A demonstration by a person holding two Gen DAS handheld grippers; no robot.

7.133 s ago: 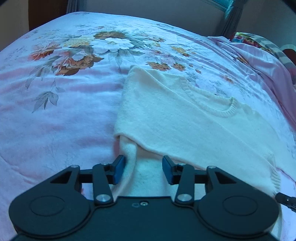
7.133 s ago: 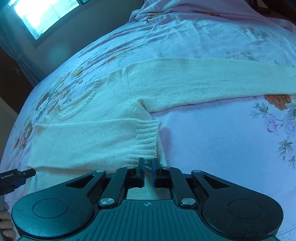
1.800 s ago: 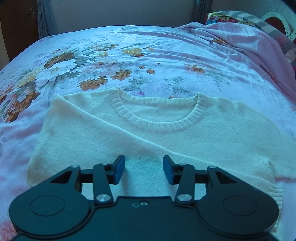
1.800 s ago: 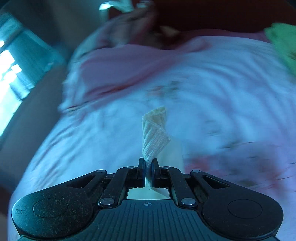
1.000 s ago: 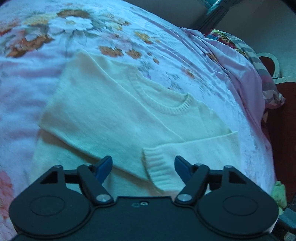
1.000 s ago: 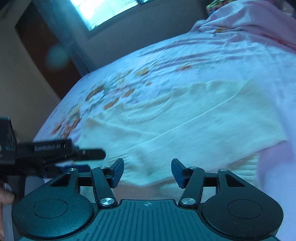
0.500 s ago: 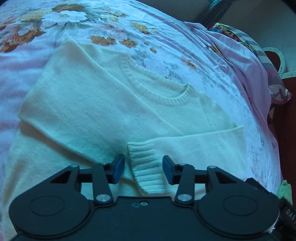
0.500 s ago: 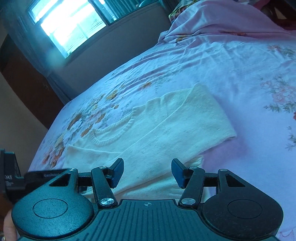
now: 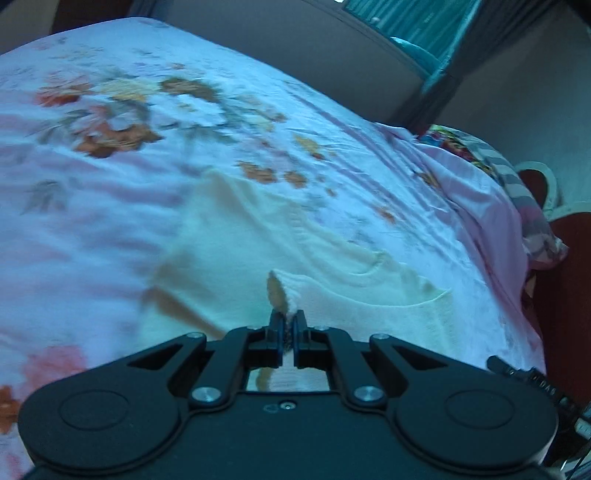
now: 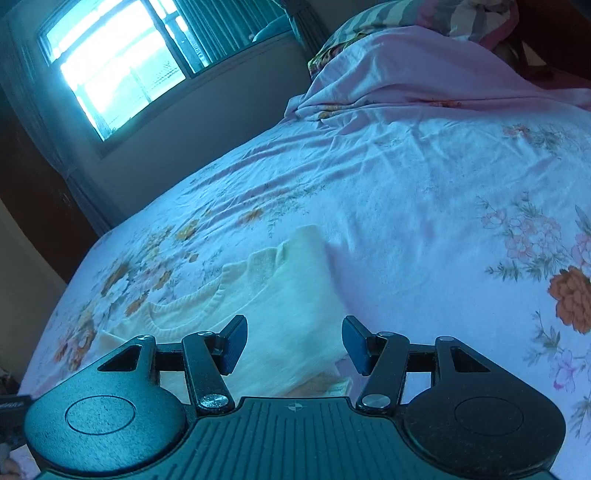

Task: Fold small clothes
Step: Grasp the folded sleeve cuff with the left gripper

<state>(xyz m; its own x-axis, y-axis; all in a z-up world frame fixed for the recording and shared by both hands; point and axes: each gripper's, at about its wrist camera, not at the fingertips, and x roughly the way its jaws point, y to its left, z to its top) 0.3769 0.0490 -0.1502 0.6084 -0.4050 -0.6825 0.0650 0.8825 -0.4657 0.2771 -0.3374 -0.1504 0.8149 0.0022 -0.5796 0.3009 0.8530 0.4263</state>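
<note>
Sweater: cream knit sweater lies on the bed, partly folded, its ribbed collar facing the window side; both sleeves are laid across the body
Cuff: one ribbed cuff stands up off the sweater, lifted into a small peak just above the knit
Left gripper: left gripper has its fingers pressed together on that cuff, the knit pinched between the pads
Right gripper: right gripper hangs over the near edge of the sweater with its blue pads spread wide, nothing between them; I cannot tell whether they touch the cloth
Sweater edge: under the right gripper the folded side of the sweater ends in a straight edge, bare sheet just beside it
Bed: sheet is pale pink with printed flowers, creased toward the far end
Bedding: a pink quilt is heaped at the head of the bed, with a striped pillow behind it
Window: bright window in the far wall, curtain beside it
Blur: the left wrist view is smeared, so the sweater's fine folds are hard to read there
</note>
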